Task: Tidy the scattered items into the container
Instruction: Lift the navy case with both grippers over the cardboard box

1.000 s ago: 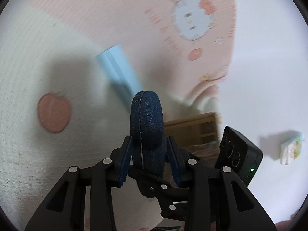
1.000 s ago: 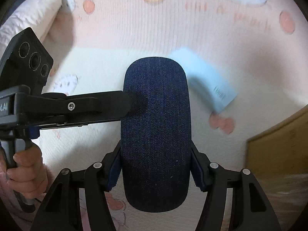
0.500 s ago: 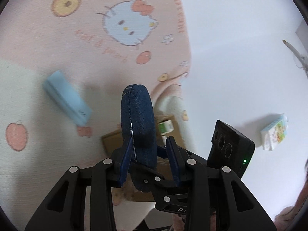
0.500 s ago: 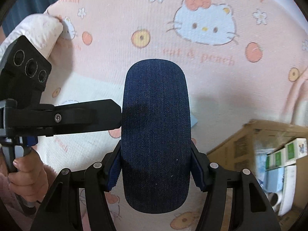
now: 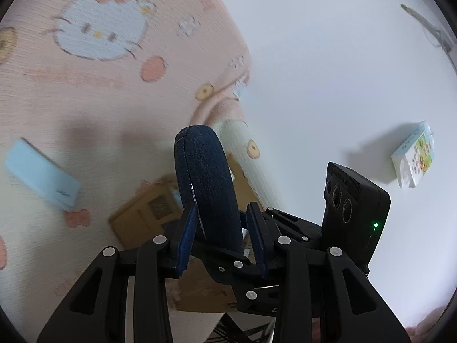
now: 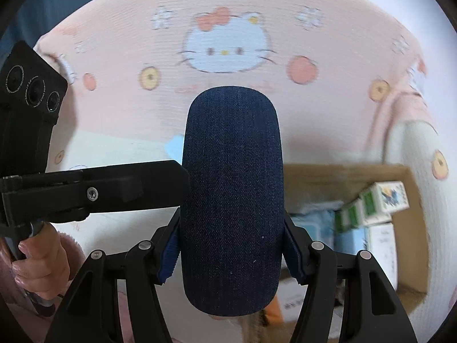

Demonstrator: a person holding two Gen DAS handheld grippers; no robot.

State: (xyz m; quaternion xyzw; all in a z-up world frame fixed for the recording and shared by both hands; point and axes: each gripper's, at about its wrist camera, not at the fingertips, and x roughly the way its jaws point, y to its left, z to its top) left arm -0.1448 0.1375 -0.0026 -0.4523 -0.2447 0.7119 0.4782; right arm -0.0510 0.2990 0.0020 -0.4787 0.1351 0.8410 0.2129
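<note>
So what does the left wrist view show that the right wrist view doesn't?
Only the left wrist view: a small printed carton on the white floor, and most of the pale blue box.
Only the right wrist view: packs inside the cardboard box, and a hand.
Both: the denim case held by both grippers, and the pink blanket.

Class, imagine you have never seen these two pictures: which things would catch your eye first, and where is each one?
First, the dark blue denim case, mid-frame, gripped by both the right tool across its width and the left tool on its thin sides. Behind it spreads the pink cat-print blanket, with a pale blue box lying on it. Lower right sits the open cardboard box, already holding small cartons.
</note>
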